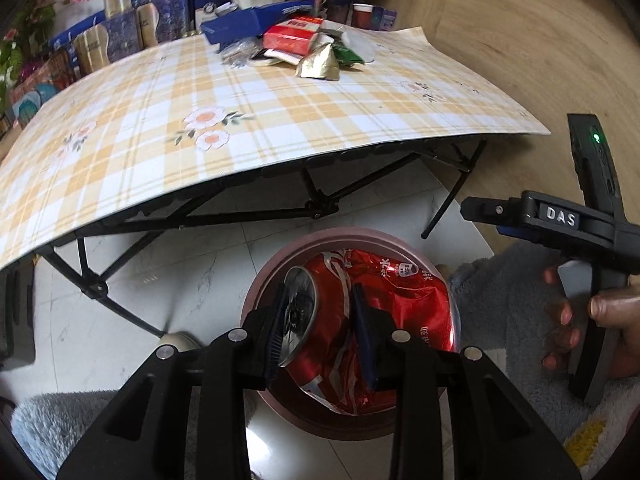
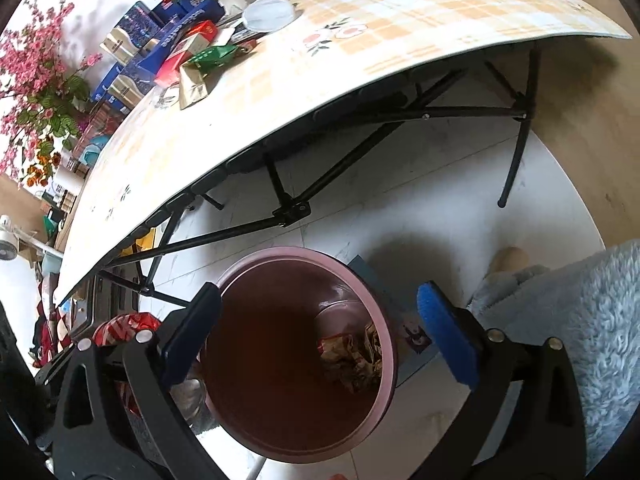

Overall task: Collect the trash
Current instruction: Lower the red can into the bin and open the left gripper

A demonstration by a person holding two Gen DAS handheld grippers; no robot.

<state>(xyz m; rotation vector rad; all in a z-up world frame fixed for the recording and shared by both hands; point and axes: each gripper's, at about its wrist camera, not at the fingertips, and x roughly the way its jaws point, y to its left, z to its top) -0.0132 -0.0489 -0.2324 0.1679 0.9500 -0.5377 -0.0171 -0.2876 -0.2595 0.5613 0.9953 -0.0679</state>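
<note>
My left gripper (image 1: 324,324) hangs over the pink trash bin (image 1: 256,292) with a crushed red can (image 1: 352,320) between its 2 fingers. The can's silvery end lies against the left blue pad (image 1: 276,332), and the right pad (image 1: 364,332) sits on the crumpled red body. The jaws stand partly apart. Both pads appear to touch the can, but I cannot tell whether they are pressing on it. The can covers most of the bin's mouth in the left wrist view.

My right gripper (image 2: 320,332) is spread as wide as it goes, and nothing is between its fingers. Its 2 blue pads (image 2: 452,340) frame the bin (image 2: 380,320) from above, 1 on each side of the rim without touching it. Looking down through that gap, I see the dark red inside of the bin and some crumpled brownish wrappers (image 2: 356,360) lying at the bottom on the right. The red can (image 2: 124,328) shows at the left edge of this view, beside the left finger.

In the left wrist view, a hand (image 1: 580,320) grips the handle of the right gripper off to the right, above a grey fleece sleeve (image 1: 500,300).

More trash waits on the plaid tablecloth (image 1: 240,100) at the far side of the folding table: a red box (image 1: 292,36), a gold foil pouch (image 1: 320,66) and a green wrapper (image 1: 348,56), bunched together near a blue carton (image 1: 256,20).
</note>
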